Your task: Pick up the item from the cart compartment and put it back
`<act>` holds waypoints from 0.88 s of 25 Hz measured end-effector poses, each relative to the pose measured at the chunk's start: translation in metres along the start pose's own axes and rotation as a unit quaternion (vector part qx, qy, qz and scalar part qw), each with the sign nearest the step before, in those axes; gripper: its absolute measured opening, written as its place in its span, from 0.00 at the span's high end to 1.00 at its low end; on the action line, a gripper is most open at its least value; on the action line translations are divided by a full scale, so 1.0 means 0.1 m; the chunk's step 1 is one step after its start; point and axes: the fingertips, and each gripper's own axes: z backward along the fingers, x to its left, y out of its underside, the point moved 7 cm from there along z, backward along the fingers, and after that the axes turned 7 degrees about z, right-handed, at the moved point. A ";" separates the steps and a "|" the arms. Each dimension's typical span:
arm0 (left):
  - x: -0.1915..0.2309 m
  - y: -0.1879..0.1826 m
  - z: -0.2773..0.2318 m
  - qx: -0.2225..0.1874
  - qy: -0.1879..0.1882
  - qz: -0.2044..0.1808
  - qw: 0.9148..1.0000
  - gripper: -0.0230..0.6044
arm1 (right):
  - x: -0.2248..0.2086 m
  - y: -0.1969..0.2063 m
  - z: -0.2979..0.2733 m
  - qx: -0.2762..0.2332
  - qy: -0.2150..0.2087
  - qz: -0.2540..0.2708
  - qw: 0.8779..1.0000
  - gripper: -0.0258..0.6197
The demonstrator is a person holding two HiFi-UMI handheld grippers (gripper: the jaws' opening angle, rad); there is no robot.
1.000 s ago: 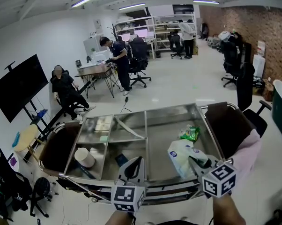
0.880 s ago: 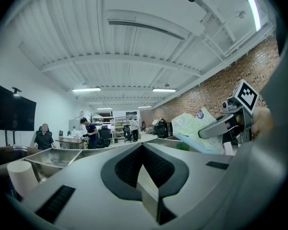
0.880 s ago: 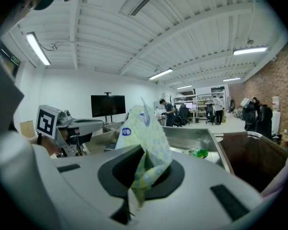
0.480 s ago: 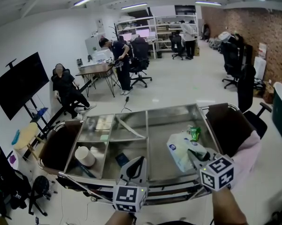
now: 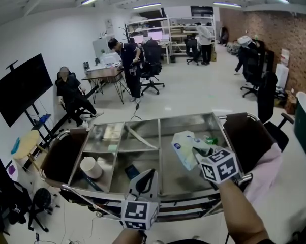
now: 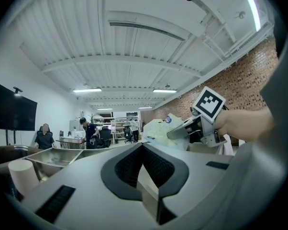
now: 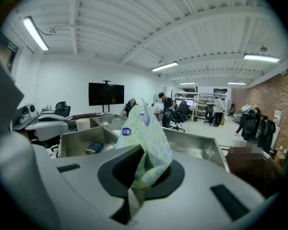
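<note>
Hanging nearest the person, at 6 o'clock of the steel cart [image 5: 186,118], the left tool [image 5: 146,178] is idling with its jaws pressed together on nothing, probably parked low to keep out of the way. At 1 o'clock from it, the right tool [image 5: 196,155] is pinching a pale printed packet [image 5: 182,145] by one crumpled end. Its jaws are almost meeting on the thin film, so the rest is standing up loose over the big right compartment [image 5: 176,179]. I judge the packet is being held clear of that bin's floor, ready for setting back.

At 9 o'clock a white roll [image 5: 90,168] is sitting in the near-left bin, and a dark flat thing [image 5: 131,172] is lying in the middle one. Farther off, at 2 o'clock, a green packet [image 5: 210,140] is lying in the right compartment.
</note>
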 end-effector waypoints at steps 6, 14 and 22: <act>0.03 0.02 0.00 0.000 -0.002 0.003 1.000 0.96 | -0.07 -0.08 -0.48 0.044 -0.011 0.018 0.999 0.94; 0.03 0.02 0.01 0.001 -0.004 0.003 1.000 0.97 | -0.17 -0.01 -0.89 0.092 -0.005 0.032 0.995 0.94; 0.06 0.03 -0.01 0.002 -0.003 0.005 1.000 0.96 | -0.15 0.05 -1.06 0.104 -0.012 0.027 0.994 0.94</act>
